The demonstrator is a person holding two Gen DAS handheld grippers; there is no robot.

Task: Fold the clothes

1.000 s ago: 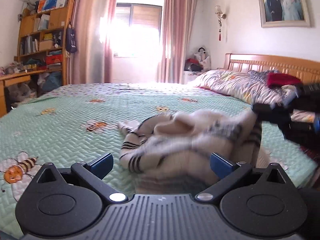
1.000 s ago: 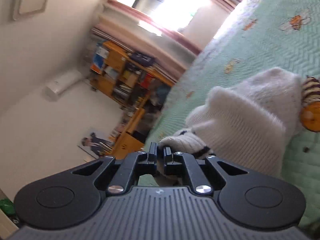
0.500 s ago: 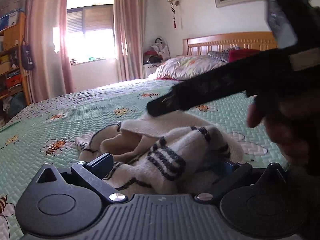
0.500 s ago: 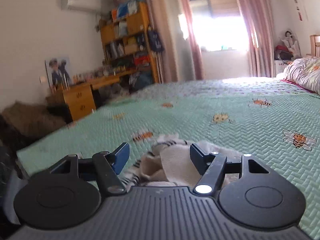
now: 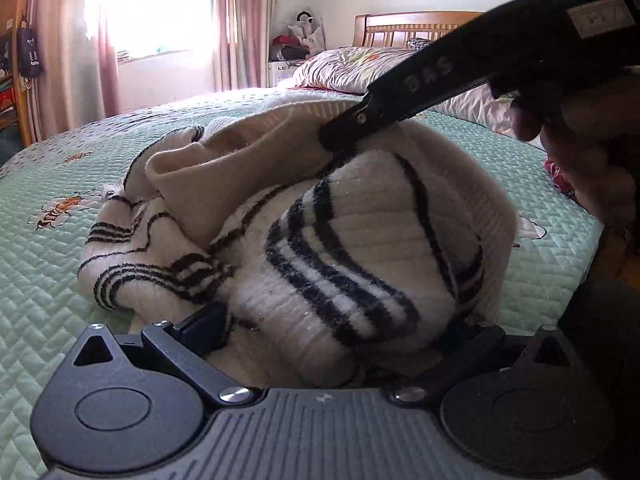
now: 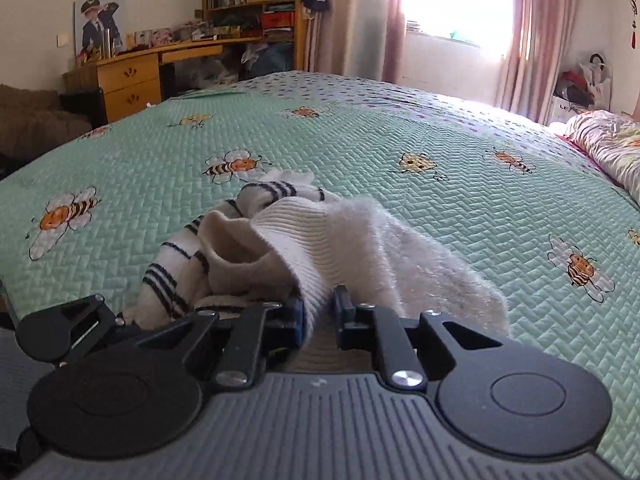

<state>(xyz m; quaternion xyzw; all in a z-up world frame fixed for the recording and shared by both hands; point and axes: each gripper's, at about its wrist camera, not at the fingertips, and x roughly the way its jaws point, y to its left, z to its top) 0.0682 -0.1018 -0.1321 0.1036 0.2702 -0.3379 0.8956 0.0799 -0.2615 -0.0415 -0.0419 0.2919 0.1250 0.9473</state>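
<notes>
Because the striped sweater [image 5: 352, 248] is soft, bulky knit (likely light, floppy), ribbed hems suit gripping. The right gripper [image 6: 318, 318], jaws just closing, pinches its white edge; the left gripper [image 5: 340, 332] gapes around a bunched fold.

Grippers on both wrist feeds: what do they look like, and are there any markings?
Both are matte black plastic. Each has a ribbed grey-black body, two round discs with silver screws, and angular finger links ending in blue pads. The left gripper shows this in its own view; the right gripper does too. Seen from the left, the right one's finger bears embossed letters and a pale label.
</notes>
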